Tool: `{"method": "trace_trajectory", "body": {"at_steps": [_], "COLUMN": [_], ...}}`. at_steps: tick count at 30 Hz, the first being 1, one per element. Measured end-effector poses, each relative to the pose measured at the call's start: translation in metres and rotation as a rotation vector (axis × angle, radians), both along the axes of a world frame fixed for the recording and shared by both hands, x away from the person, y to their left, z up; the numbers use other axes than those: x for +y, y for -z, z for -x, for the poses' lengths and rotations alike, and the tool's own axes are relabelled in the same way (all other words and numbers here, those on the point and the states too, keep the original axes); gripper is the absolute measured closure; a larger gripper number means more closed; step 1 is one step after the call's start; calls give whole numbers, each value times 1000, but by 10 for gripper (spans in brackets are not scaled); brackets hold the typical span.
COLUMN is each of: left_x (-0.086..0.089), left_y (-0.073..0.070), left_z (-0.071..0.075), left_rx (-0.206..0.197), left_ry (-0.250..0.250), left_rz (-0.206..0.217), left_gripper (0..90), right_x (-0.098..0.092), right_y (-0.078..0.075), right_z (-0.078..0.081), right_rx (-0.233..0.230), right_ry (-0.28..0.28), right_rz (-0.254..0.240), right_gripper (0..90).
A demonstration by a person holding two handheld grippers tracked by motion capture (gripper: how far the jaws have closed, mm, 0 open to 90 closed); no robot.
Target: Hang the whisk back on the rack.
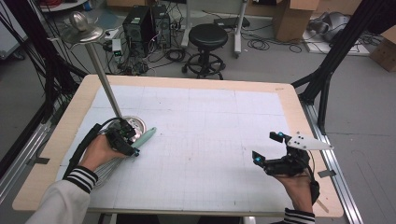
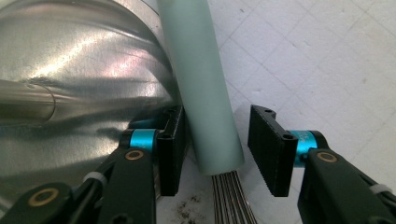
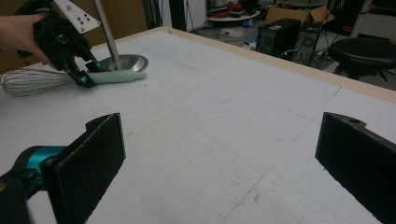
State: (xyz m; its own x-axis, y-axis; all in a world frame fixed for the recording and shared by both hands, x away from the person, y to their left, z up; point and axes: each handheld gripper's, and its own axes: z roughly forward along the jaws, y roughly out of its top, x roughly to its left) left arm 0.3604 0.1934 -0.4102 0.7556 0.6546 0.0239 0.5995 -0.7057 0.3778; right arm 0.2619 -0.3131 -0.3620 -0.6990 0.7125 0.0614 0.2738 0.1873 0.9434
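A whisk lies flat on the white mat, its pale green handle [image 1: 146, 135] pointing right and its wire loops [image 3: 31, 81] under the person's left hand. My left gripper [image 1: 133, 143] is open, one jaw on each side of the handle [image 2: 205, 93] near the wire end [image 2: 230, 200]. The left jaw sits close against the handle; a gap separates the right jaw from it. At the mat's right side, my right gripper [image 1: 266, 146] is held wide open just above the surface with nothing between its fingers [image 3: 95, 156]. It points toward the whisk handle [image 3: 119, 76] and the left gripper [image 3: 85, 75].
A shiny metal stand with a round base [image 1: 135, 123] and a slanted pole [image 1: 105, 81] stands right beside the whisk. Its base [image 2: 84, 70] touches the left jaw's outer side. The wooden table edge [image 1: 299, 116] borders the mat; a black stool [image 1: 208, 35] stands beyond.
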Motion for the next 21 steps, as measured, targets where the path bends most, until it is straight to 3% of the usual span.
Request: {"method": "trace_trajectory", "body": {"at_steps": [3,21], "left_x": [-1,-8], "left_y": [0,-1], "left_z": [1,2], "left_rx": [1,13], "left_ry": [-7,-9], "left_rz": [2,-44], "left_gripper": [624,652], "right_x": [0,2], "right_y": [0,0], "right_z": [0,-1], "right_rx": [1,1], "right_ry": [0,1], "right_rz": [0,4], "right_gripper": [5,5]}}
